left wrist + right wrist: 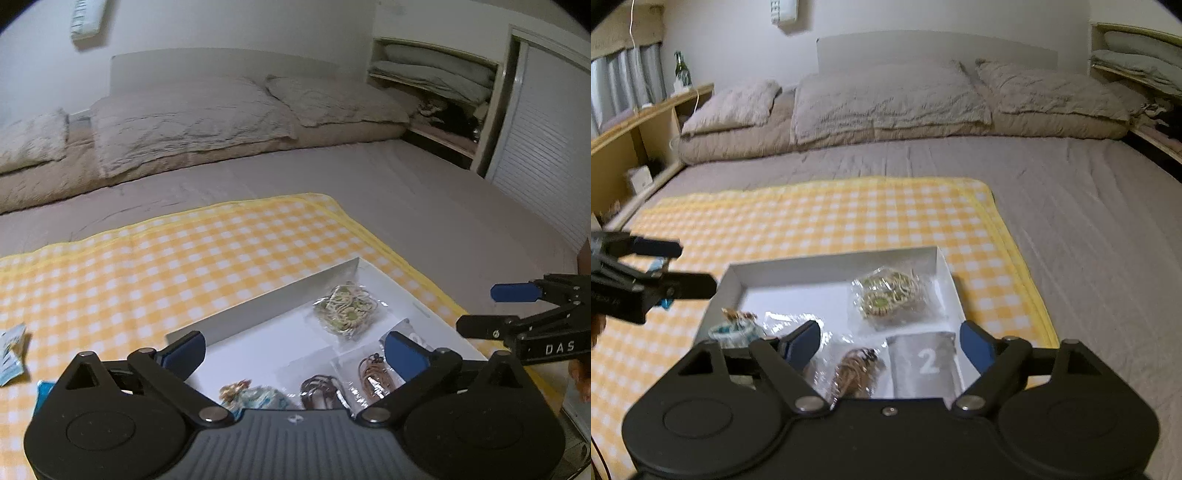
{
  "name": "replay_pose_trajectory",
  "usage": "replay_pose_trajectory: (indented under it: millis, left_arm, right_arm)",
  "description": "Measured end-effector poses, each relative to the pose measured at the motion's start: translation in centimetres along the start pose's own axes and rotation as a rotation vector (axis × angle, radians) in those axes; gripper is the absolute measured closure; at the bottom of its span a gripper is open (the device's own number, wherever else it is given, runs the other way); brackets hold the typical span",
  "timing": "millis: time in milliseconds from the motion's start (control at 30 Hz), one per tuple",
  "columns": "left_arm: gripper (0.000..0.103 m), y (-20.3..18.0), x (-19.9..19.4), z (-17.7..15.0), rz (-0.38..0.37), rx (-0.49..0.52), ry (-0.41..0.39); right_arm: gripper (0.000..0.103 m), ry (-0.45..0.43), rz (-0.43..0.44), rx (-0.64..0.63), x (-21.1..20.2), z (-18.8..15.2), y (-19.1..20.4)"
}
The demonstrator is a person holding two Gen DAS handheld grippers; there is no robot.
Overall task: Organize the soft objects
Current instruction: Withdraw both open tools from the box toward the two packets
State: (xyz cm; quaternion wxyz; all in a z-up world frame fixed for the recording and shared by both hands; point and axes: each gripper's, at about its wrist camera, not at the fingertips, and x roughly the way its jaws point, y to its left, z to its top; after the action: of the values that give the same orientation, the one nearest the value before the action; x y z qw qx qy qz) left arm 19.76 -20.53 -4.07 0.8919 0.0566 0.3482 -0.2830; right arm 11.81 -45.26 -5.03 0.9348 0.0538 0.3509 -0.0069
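Observation:
A shallow white box lies on a yellow checked cloth on the bed. In it lie a clear packet of green-beige cord, a brown cord packet, a dark brown item, a light blue fabric piece and a grey pouch marked 2. My left gripper is open and empty above the box's near left part. My right gripper is open and empty over the box's near edge; it also shows in the left wrist view.
Blue-white packets lie on the cloth left of the box. Pillows and a folded duvet line the bed's head. A wooden shelf stands at the left, a louvred door at the right.

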Motion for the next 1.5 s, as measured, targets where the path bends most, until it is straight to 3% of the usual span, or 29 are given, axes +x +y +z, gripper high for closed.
replay_pose_trajectory:
  millis: [333,733,1233,1500]
  left_arm:
    - [0.000,2.7,-2.0,-1.7,0.083,-0.063,-0.009]
    - [0.000,8.3,-4.1,-2.0,0.213,-0.094,-0.053]
    - [0.000,17.1,-6.1,-2.2,0.394,-0.188,-0.076]
    - [0.000,21.1,-6.1,-1.3,0.456,-0.222,-0.062]
  right_arm:
    - [0.000,-0.049,-0.014,0.008,-1.0,0.5,2.2]
    - [0.000,-0.062,-0.016,-0.027,0.7,1.8,6.4]
    - [0.000,-0.059,0.078,-0.092,4.4,4.7,14.4]
    - [0.000,-0.051,0.153,-0.120,6.4,5.8,19.3]
